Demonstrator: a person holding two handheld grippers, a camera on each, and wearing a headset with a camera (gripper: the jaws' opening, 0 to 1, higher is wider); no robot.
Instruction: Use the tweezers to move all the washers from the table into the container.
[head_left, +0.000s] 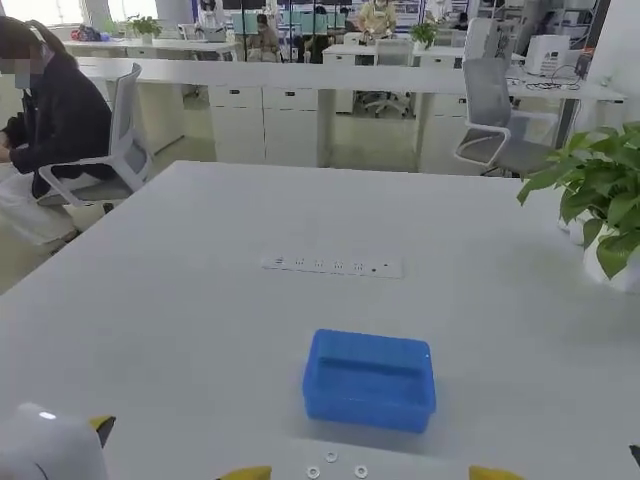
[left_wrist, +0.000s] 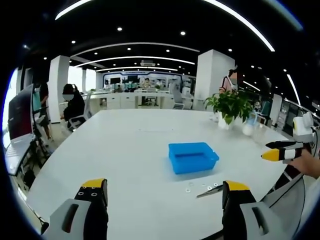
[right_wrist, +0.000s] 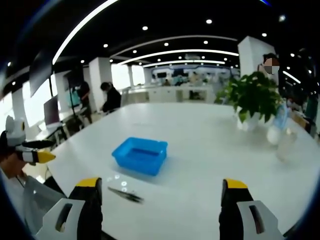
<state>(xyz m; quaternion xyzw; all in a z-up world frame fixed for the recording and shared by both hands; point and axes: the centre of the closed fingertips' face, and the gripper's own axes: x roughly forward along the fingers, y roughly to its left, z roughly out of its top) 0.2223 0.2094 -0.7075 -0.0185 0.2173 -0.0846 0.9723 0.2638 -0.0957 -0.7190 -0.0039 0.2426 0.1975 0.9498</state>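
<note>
Just beyond the yellow jaw tips, in the head view, washers lay loose on the table, with the container right behind them. From the left gripper view, the left claw gaped wide and empty, with the tweezers just ahead, rightward. From the right gripper view, the right claw stood equally wide, tweezers ahead-left. No washer looked moved yet; taking up the tweezers seemed next, needing a low, narrow pinch.

White table carries blue container, washers, tweezers, seemingly a power strip.
</note>
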